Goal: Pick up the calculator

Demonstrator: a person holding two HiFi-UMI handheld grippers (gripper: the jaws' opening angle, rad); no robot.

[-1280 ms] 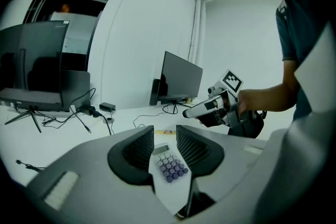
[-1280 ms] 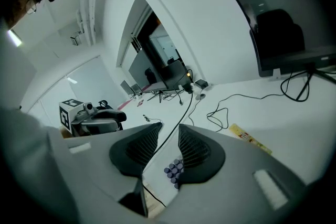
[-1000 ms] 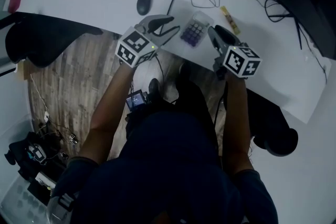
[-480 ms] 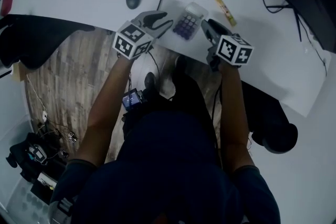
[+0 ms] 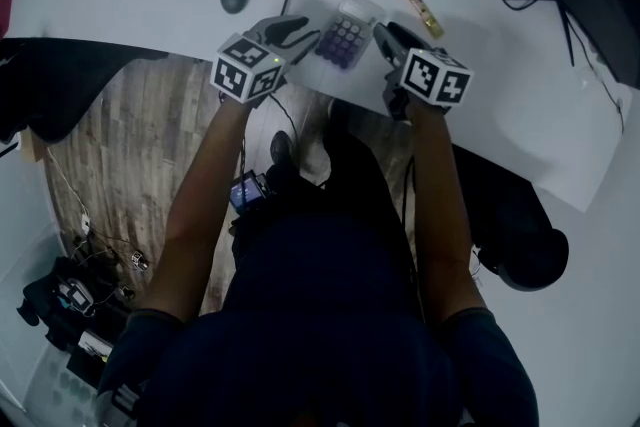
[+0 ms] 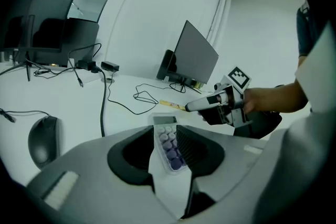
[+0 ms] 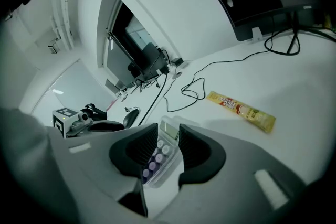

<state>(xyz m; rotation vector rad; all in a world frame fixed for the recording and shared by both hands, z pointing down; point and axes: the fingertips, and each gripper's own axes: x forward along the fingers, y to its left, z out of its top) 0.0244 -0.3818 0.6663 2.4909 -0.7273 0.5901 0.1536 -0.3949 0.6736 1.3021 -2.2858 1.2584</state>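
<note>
— What's at the smooth white desk [image 5: 150, 10]?
— My left gripper [image 5: 297, 31] and right gripper [image 5: 385, 35], ribbed jaws parted, both empty. Between them, at my twelve o'clock, the slim rectangular calculator [image 5: 345, 33] lies flat, with round purple keys.

The person's bare left forearm [image 5: 200, 205] and right forearm [image 5: 437, 205] stretch forward, roughly parallel. The grey left gripper [image 5: 296, 28], topped with a black-and-white marker cube, and the matching grey right gripper [image 5: 386, 36] angle slightly inward towards each other. Both pairs of jaws stand apart, clamped on nothing.
</note>
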